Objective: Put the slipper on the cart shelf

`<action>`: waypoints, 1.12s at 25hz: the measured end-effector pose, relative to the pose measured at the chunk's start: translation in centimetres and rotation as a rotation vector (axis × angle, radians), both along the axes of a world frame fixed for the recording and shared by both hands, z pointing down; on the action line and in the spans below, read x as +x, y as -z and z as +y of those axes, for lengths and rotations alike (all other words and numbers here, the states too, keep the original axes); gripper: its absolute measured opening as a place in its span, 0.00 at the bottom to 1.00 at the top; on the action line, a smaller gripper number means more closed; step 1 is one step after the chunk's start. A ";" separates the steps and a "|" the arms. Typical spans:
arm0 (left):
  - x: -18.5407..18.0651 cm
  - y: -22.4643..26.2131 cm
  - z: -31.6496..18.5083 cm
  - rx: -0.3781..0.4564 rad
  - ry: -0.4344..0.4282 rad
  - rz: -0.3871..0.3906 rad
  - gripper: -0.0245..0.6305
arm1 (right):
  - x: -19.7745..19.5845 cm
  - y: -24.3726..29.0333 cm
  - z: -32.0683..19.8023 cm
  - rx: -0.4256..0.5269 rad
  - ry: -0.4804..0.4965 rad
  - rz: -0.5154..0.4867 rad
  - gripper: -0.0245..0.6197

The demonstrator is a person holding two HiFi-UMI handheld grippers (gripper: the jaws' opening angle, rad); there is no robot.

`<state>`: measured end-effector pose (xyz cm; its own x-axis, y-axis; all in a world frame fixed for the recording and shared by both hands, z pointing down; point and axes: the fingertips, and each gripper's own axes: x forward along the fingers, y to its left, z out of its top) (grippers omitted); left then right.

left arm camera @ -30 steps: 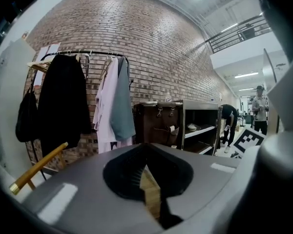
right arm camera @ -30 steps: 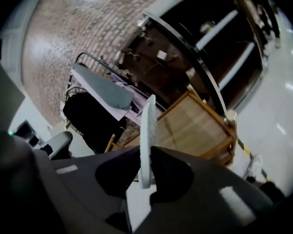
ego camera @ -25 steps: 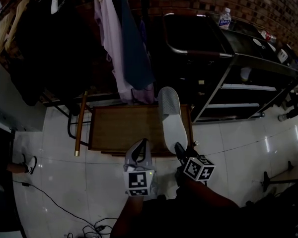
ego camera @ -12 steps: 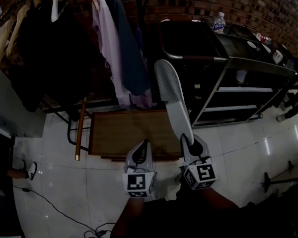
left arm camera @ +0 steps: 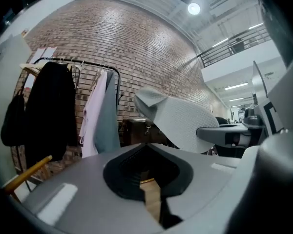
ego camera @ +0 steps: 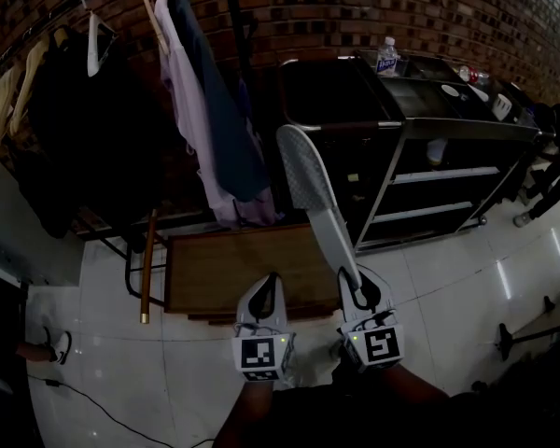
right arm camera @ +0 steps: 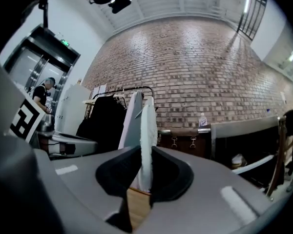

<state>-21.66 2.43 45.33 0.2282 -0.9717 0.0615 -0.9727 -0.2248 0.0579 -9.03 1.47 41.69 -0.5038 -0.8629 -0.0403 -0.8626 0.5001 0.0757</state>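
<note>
A grey-white slipper [ego camera: 310, 194] sticks out of my right gripper [ego camera: 356, 293], which is shut on its heel end. Its toe reaches up in front of the black cart [ego camera: 420, 124], level with the cart's top rail. In the right gripper view the slipper [right arm camera: 147, 140] stands edge-on between the jaws of the right gripper [right arm camera: 142, 179]. The cart's pale shelves [ego camera: 443, 173] lie to the right of the slipper. My left gripper [ego camera: 270, 280] hangs beside the right one, shut with nothing in it. The left gripper view shows the slipper [left arm camera: 185, 123] held at its right.
A clothes rack with hanging garments [ego camera: 201, 119] stands left of the cart. Below both grippers, a low wooden platform [ego camera: 233, 264] lies on the white tile floor. A water bottle [ego camera: 386, 56] stands on the cart top. A person [right arm camera: 43, 94] stands far left.
The right gripper has risen and rolled, so the slipper now stands on edge with its toe higher against the cart. The left gripper has risen a little.
</note>
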 end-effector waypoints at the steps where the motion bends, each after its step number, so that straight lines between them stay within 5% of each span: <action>1: 0.3 -0.1 0.0 -0.005 -0.003 -0.010 0.06 | 0.1 0.3 0.3 0.019 0.002 0.018 0.13; 13: 5.8 -0.8 -1.8 -0.041 -0.082 -0.018 0.06 | 8.7 -3.4 -0.4 -0.111 -0.151 0.057 0.13; 28: 22.2 -2.1 -11.1 -0.079 -0.279 0.002 0.06 | 27.9 -9.1 -3.5 -0.342 -0.426 0.109 0.13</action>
